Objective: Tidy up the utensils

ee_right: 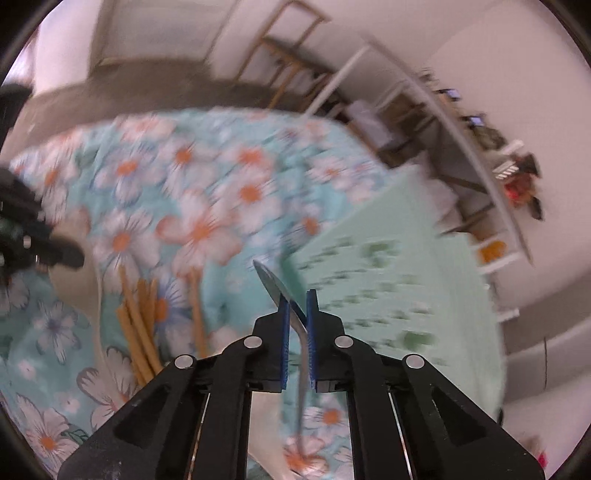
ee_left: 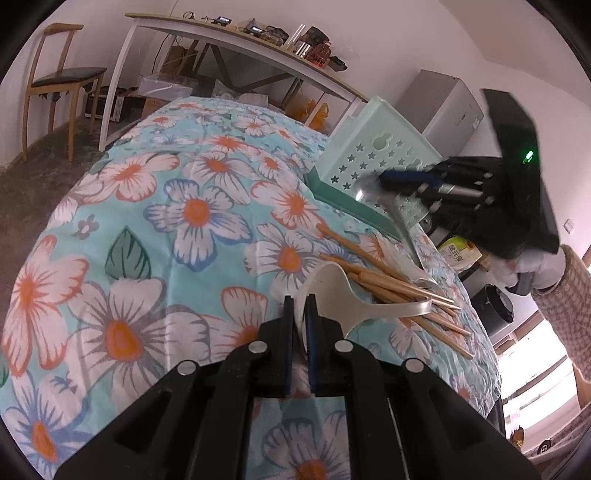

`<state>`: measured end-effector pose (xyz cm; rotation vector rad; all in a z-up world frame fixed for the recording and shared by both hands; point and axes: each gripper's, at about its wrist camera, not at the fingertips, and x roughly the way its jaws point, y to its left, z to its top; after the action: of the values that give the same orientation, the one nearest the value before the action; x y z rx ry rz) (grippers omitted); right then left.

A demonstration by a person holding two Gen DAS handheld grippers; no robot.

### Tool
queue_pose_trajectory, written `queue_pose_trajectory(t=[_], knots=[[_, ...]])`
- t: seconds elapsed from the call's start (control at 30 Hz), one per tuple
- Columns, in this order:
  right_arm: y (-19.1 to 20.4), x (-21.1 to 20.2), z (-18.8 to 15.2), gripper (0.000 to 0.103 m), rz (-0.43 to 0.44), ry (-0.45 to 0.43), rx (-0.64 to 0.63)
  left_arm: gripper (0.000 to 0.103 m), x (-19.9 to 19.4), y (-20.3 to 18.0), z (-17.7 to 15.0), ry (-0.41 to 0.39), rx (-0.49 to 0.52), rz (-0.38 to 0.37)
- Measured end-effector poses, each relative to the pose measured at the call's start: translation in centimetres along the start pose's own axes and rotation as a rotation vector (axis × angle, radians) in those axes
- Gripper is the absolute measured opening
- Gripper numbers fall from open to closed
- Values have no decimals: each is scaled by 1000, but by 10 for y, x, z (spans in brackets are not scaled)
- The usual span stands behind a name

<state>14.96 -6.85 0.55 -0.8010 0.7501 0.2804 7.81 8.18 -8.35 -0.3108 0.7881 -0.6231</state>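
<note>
My left gripper [ee_left: 300, 301] is shut on the rim of a white soup spoon [ee_left: 332, 291], whose handle points right over a pile of wooden chopsticks [ee_left: 388, 288] on the floral cloth. My right gripper [ee_left: 382, 177] is shut on a metal spoon [ee_left: 365, 188] in front of the mint-green perforated basket [ee_left: 369, 147], above the cloth. In the blurred right wrist view the metal spoon [ee_right: 273, 284] sits tilted between the pads of the right gripper [ee_right: 298, 299]. There the basket [ee_right: 388, 277] is just ahead to the right, the chopsticks [ee_right: 140, 332] lower left and the left gripper [ee_right: 37, 240] at the left edge.
The floral tablecloth [ee_left: 147, 221] covers the table and drops off at its far edge. A long white desk [ee_left: 221, 33] with clutter, a wooden chair [ee_left: 55, 74] and a grey box [ee_left: 443, 103] stand behind. A person's checked sleeve [ee_left: 569, 295] is at the right.
</note>
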Motion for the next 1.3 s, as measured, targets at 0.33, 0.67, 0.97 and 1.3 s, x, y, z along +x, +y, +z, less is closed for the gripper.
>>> queue_pose_trajectory(t=[0.33,0.67,0.97,1.3], knots=[[-65,-71,-47,0,-66,-150,462,5,-31,-31,4,-59,82,35],[-84,-121,-97,0,-113,-301,784,5,-81,-62,17,-148,182,92],[-82,-150,-140,0,-117,-350,934,5,-119,-82,72,-286,239,99],[-81,-163,-168,0,-110,-380,1020,5,-81,-128,170,-350,482,268]])
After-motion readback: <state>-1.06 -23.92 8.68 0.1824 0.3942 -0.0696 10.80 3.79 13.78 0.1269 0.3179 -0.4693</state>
